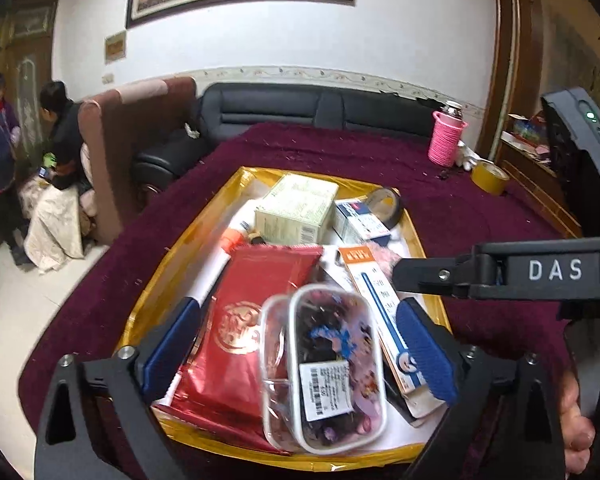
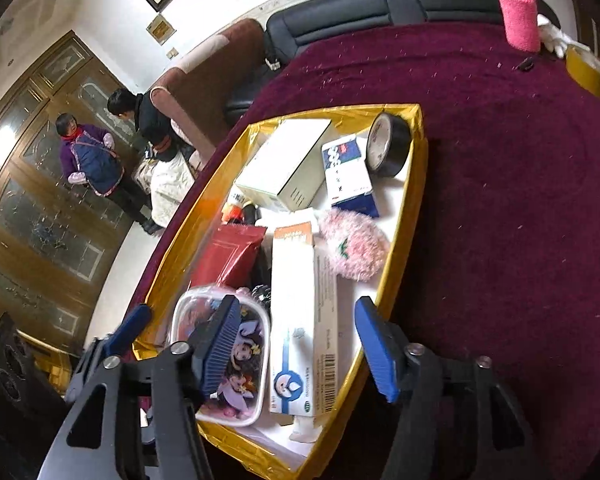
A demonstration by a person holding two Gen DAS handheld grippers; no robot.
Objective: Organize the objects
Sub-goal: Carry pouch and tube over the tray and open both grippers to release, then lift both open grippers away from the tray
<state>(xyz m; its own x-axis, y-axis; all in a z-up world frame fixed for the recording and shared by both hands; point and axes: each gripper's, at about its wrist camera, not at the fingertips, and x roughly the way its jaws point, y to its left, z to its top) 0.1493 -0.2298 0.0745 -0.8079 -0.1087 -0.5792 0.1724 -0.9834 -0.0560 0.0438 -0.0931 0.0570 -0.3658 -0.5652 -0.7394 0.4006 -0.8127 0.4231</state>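
Lying at the near end of a gold-rimmed tray point(image 1: 204, 216), tilted across the other contents: a clear plastic box point(image 1: 332, 364) with a cartoon print and a white barcode label. Flanked by the left gripper point(image 1: 300, 344), blue pads wide apart, one on each side of the box and touching neither face, jaws open. Poised over the same tray from the other side, the right gripper point(image 2: 296, 344), jaws parted, nothing held; one blue finger point(image 2: 216, 344) overlapping the box in the right wrist view, contact impossible to judge. Beneath the box in the tray, a red foil packet point(image 1: 256, 312); just beside the box, a long white and orange carton point(image 2: 300, 320). Farther up the tray, a pink fuzzy item point(image 2: 352, 244), a pale green carton point(image 1: 296, 208), a small blue and white carton point(image 1: 360, 220) and a roll of black tape point(image 2: 388, 144) leaning in the far corner. Under the tray, a maroon cloth point(image 2: 500, 200). Well beyond the tray on that cloth, a pink-sleeved flask point(image 1: 444, 140) and a yellow tape roll point(image 1: 490, 176). Behind the tray, a black sofa point(image 1: 300, 108), and off to the side two people standing by a door.
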